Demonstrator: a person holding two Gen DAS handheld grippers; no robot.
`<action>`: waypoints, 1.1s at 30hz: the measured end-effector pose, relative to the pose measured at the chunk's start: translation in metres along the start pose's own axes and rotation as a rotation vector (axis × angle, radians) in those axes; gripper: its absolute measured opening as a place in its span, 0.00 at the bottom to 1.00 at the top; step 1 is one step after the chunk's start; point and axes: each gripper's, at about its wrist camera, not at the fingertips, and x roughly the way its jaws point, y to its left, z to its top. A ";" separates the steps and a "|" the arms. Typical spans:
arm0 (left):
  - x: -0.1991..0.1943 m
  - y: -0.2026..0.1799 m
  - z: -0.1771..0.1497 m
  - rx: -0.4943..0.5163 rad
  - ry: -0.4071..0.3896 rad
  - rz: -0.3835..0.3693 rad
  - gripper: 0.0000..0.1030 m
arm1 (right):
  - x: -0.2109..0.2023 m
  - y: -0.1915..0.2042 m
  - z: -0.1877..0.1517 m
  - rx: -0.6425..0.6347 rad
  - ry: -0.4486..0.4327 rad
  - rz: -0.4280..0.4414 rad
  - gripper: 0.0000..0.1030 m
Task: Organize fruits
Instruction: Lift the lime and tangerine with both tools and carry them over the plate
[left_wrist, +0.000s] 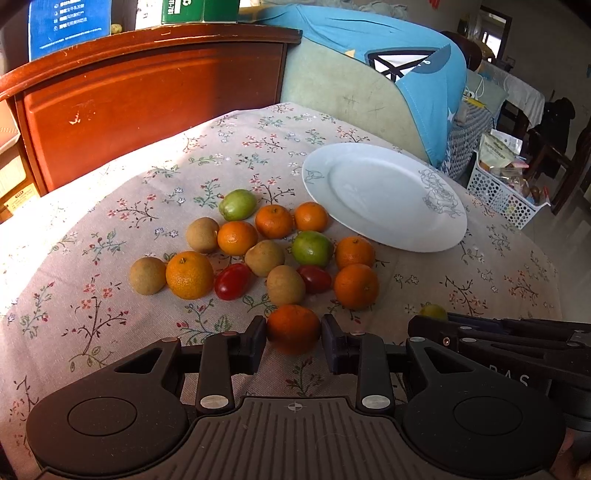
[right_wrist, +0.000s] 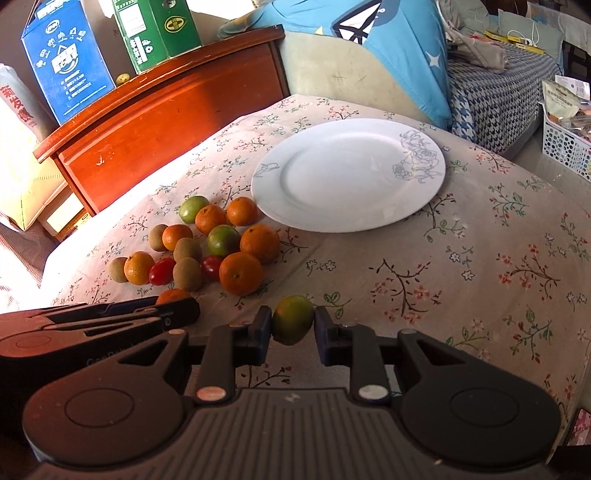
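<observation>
One plate (right_wrist: 421, 201) bare | left fingers (left_wrist: 293, 328) clamp orange (left_wrist: 293, 332) | right fingers (right_wrist: 293, 325) clamp green fruit (right_wrist: 293, 324)

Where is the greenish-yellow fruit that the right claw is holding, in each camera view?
Left wrist view: the greenish-yellow fruit peeks out low on the right, just above the right claw's dark body.
Right wrist view: the fruit sits bottom centre, between the right claw's fingers.
Shared landmark: the white plate, empty, beyond the fruit pile.

Glossy white plate (right_wrist: 295, 206), matt floral cloth (right_wrist: 461, 288), polished wood cabinet (left_wrist: 147, 99)
</observation>
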 end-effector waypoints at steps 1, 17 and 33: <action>-0.001 0.000 0.000 -0.003 -0.003 -0.002 0.29 | 0.000 0.000 0.000 0.007 0.001 0.004 0.24; -0.014 -0.009 0.043 -0.001 -0.074 -0.086 0.29 | -0.011 -0.003 0.042 -0.025 -0.021 0.070 0.24; 0.050 -0.025 0.098 0.096 -0.008 -0.176 0.29 | 0.028 -0.057 0.110 0.054 0.024 0.044 0.24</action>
